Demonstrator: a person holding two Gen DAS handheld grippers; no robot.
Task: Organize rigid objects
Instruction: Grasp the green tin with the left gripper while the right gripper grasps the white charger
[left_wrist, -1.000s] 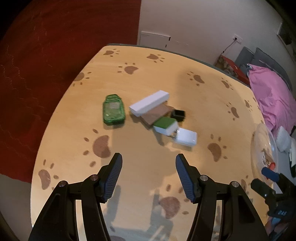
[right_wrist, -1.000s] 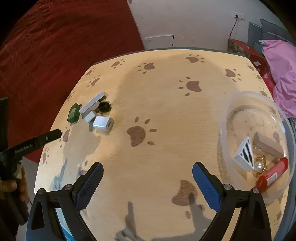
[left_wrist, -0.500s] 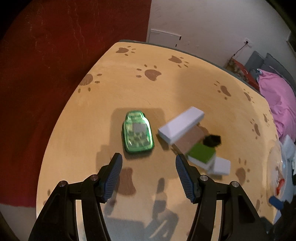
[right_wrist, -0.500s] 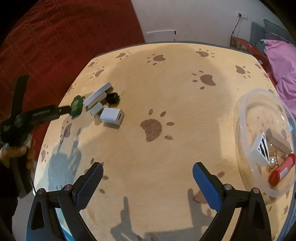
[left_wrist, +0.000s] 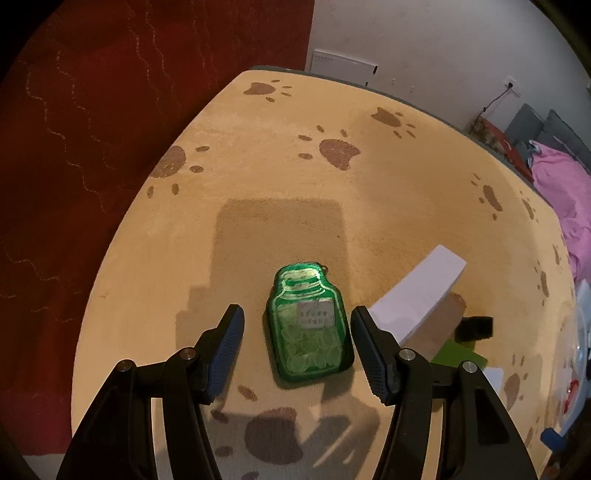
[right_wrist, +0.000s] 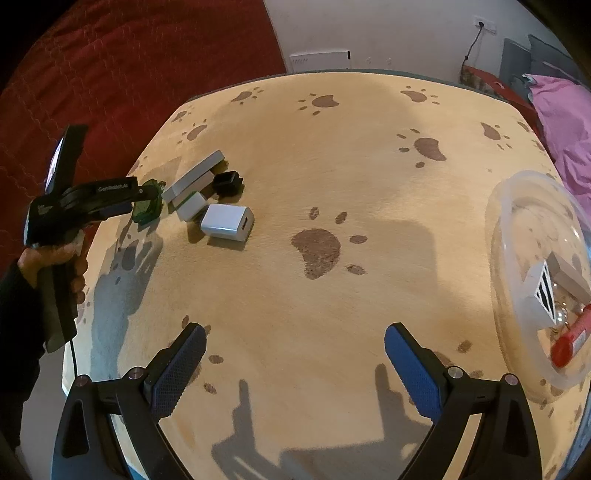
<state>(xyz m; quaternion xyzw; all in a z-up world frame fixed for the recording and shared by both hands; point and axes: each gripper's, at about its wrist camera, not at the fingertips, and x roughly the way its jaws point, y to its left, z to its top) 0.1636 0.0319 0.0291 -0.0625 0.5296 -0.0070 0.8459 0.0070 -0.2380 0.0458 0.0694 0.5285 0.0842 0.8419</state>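
Left tongs (left_wrist: 296, 350) hang wide open w/ the flat, green translucent jar-shaped charm (left_wrist: 308, 325) lying between the two pads, nothing gripped yet; the charm sits flat on the tan paw-print table (left_wrist: 258, 166), neck pointing away from the camera, body closer to the right pad (left_wrist: 367, 350) than the left pad (left_wrist: 227, 352). Step in hand, prob.: pick this charm up for the clear plastic bowl (right_wrist: 517, 206) on the far right of the table, which already holds a red tube (right_wrist: 569, 341), a white striped piece and a grey block. To do it well: shift the tongs a bit right so the charm is centred, else one pad hits first and skids it sideways on the cloth. Come low enough that the pads meet its thin side edges, since it's flat & prob. slippery plastic; squeeze across the wide body, not the neck. Watch the long white rectangular box (left_wrist: 421, 291) just beside the right pad — closing shouldn't nudge it or the pile behind. Right tongs (right_wrist: 295, 365) also spread open, empty, hovering over bare table btw the pile w/ the white cube charger (right_wrist: 227, 222) and the bowl; no need to move them for this grab.
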